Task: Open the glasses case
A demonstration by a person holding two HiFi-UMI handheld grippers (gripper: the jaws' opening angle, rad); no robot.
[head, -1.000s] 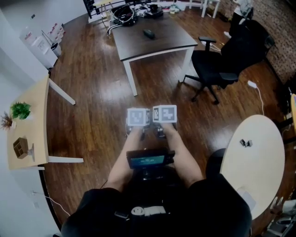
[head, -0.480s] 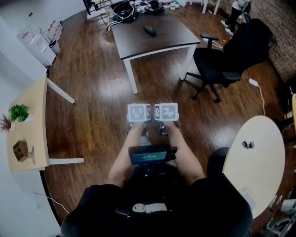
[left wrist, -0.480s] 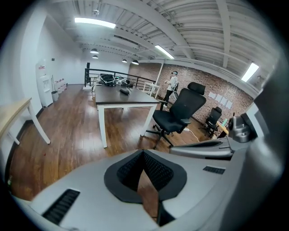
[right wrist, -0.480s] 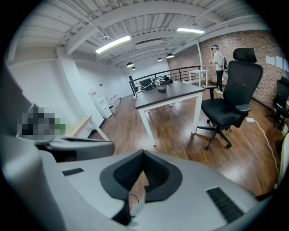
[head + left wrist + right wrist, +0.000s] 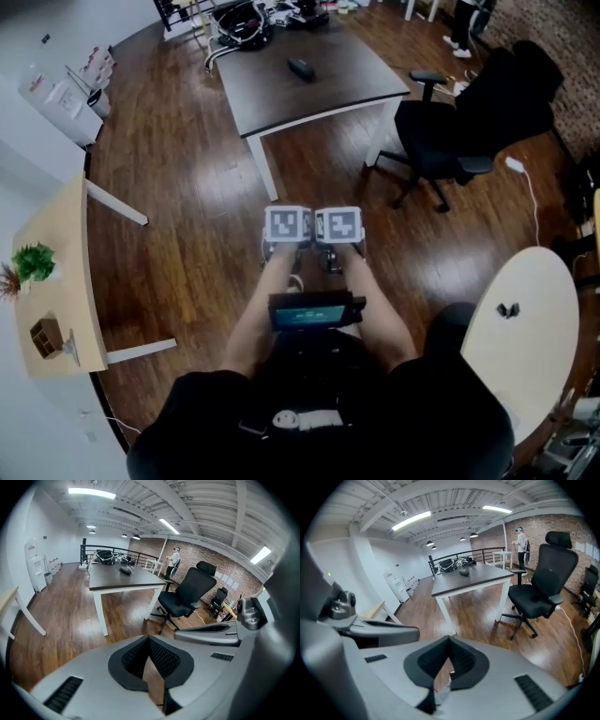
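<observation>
The whole room has slid toward the head camera over the last second. The dark table (image 5: 319,89) sits a touch larger and the beige desk (image 5: 56,262) on the left has dropped lower, so the person is walking in with both tools out front. That reads as approach only; nothing of the opening has begun. The black office chair (image 5: 450,131) is parked just beside the table's right side, clear of the near edge. Left gripper (image 5: 149,640): jaws pressed together, nothing between them, only floor showing past the tips. Right gripper (image 5: 450,641): same story, pinched closed and empty. The 2 ride side by side, well apart from the table. And the glasses case (image 5: 300,67): 1 small dark oblong lying flat near the table's middle. It's too small to read a seam or hinge; I judge it not yet opened.
</observation>
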